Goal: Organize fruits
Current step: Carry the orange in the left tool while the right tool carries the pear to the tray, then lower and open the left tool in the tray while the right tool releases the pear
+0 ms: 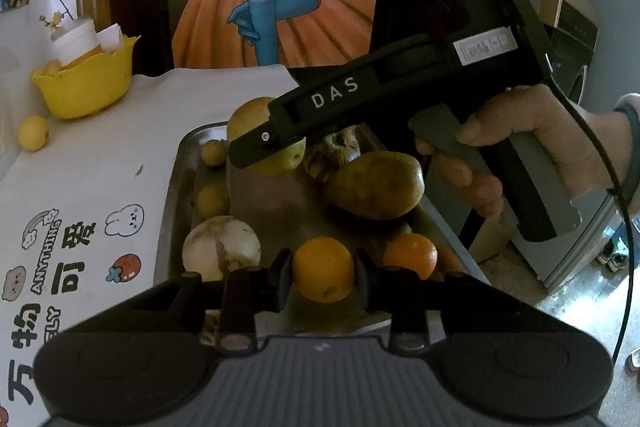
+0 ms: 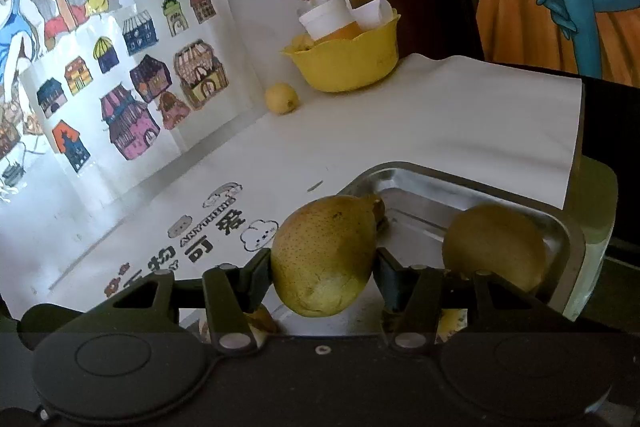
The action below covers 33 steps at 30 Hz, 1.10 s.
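In the left wrist view my left gripper (image 1: 323, 269) is shut on an orange (image 1: 323, 267) over the near end of a steel tray (image 1: 182, 171). A second orange (image 1: 410, 254), a pale round fruit (image 1: 220, 247), a brown mango-like fruit (image 1: 374, 185) and small yellow fruits (image 1: 212, 201) lie in the tray. My right gripper (image 1: 272, 147) reaches in from the right, shut on a yellow-green pear (image 1: 248, 113). In the right wrist view that gripper (image 2: 324, 265) holds the pear (image 2: 324, 259) above the tray's (image 2: 440, 173) left rim; another brownish fruit (image 2: 494, 245) lies in the tray.
A yellow bowl (image 1: 86, 85) with a cup and small fruit stands at the back left; it also shows in the right wrist view (image 2: 348, 61). A loose yellow fruit (image 2: 281, 98) lies beside it on the white printed tablecloth (image 2: 360, 131). A poster-covered wall is on the left.
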Available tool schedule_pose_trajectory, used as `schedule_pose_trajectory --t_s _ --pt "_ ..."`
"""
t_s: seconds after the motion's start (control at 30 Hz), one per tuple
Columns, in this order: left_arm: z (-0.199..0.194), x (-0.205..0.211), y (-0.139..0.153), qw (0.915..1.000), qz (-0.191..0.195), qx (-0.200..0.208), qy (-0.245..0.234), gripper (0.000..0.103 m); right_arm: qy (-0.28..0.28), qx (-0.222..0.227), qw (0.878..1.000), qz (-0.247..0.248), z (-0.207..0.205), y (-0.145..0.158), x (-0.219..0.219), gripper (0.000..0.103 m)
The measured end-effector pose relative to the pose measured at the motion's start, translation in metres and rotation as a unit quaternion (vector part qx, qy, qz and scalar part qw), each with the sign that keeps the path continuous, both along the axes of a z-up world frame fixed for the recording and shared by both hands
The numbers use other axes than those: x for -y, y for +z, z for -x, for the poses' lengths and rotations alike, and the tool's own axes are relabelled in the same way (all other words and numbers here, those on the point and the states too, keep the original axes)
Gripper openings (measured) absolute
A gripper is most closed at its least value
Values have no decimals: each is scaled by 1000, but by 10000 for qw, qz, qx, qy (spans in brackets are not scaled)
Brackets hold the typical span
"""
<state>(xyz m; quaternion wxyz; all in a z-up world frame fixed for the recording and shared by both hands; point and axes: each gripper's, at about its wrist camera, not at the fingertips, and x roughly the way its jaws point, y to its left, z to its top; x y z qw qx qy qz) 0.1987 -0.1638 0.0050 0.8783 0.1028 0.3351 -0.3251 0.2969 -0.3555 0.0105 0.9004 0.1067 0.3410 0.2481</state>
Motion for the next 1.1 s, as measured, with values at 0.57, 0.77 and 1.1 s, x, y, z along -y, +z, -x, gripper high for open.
schedule_pose_trajectory --t_s 0.57,0.77,1.1 --pt "-3 -4 -3 9999 3 18 134 35 331 -184 9923 1177 -7 4 -28 56" --pt "-1 -4 -4 9999 -24 87 142 35 481 -203 9878 1465 -8 3 -36 56" --pt "-2 -5 -4 9998 7 48 190 35 800 -331 9754 2028 -10 0 -52 56"
